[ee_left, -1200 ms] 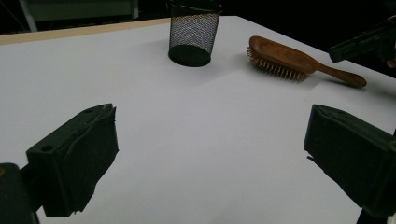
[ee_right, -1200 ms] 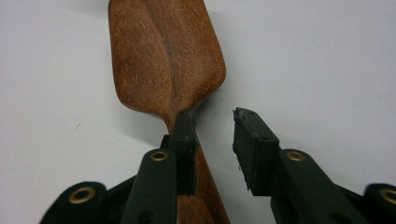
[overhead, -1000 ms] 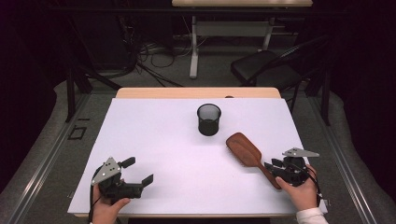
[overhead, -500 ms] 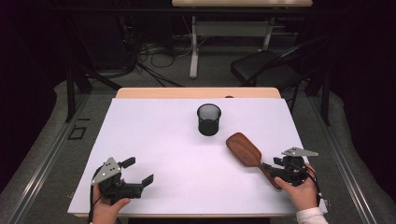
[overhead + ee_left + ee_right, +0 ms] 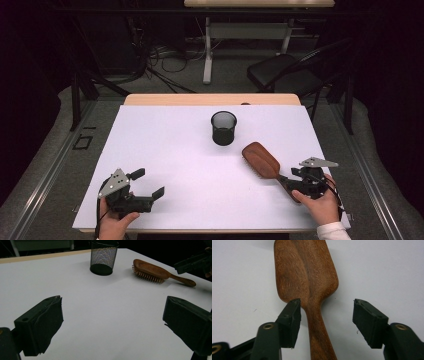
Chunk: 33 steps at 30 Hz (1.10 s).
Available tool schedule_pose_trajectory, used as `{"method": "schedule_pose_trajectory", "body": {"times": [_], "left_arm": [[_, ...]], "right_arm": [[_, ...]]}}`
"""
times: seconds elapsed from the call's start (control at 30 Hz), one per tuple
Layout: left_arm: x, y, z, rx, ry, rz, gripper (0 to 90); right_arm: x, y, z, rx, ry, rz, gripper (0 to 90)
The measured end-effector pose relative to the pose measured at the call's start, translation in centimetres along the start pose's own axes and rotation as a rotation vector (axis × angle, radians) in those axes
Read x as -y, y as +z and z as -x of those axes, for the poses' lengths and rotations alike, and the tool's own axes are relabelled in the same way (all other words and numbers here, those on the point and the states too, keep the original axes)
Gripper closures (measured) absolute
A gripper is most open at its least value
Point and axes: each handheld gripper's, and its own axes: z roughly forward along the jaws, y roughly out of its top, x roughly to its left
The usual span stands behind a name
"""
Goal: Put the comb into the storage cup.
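Wooden hairbrush [image 5: 305,277], near the bench's [image 5: 165,145] right edge: we noted the right tool [image 5: 325,315] just opening, handle unclamped between its jaws, left tool [image 5: 110,322] open and empty; reclosing off-centre risked skidding it.

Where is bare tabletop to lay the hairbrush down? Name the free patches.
Free: the broad stretch between the left gripper and the mesh cup, and the far left corner of the table. Crowded: the right side, where the hairbrush lies between the open right gripper jaws.
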Motion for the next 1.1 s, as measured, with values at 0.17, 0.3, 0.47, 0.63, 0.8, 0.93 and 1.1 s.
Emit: {"method": "schedule_pose_trajectory", "body": {"times": [0.17, 0.3, 0.47, 0.63, 0.8, 0.93, 1.1], "left_arm": [[0.0, 0.0, 0.0, -0.002, 0.000, -0.002, 2.9], [0.0, 0.1, -0.1, -0.002, 0.000, -0.002, 2.9], [-0.1, 0.3, -0.1, 0.005, 0.002, -0.004, 2.9], [0.0, 0.2, 0.0, 0.007, 0.001, -0.006, 3.0], [-0.1, -0.1, 0.0, 0.005, 0.002, 0.008, 3.0], [-0.1, 0.2, -0.1, 0.000, -0.009, 0.002, 3.0], [-0.2, 0.8, -0.4, 0.013, -0.019, 0.000, 3.0]], "right_arm": [[-0.2, 0.4, -0.2, -0.008, -0.011, -0.031, 30.3], [-0.5, 0.7, -0.3, 0.007, -0.036, -0.063, 25.0], [-0.8, 0.8, -0.3, 0.015, -0.057, -0.100, 24.0], [-1.0, 0.6, -0.1, 0.031, -0.060, -0.145, 24.0], [-1.3, 0.8, -0.2, -0.009, -0.089, -0.226, 25.4], [-1.5, 1.4, -0.5, -0.001, -0.128, -0.272, 28.9], [-2.0, 1.9, -0.9, -0.007, -0.159, -0.291, 33.3]]}}
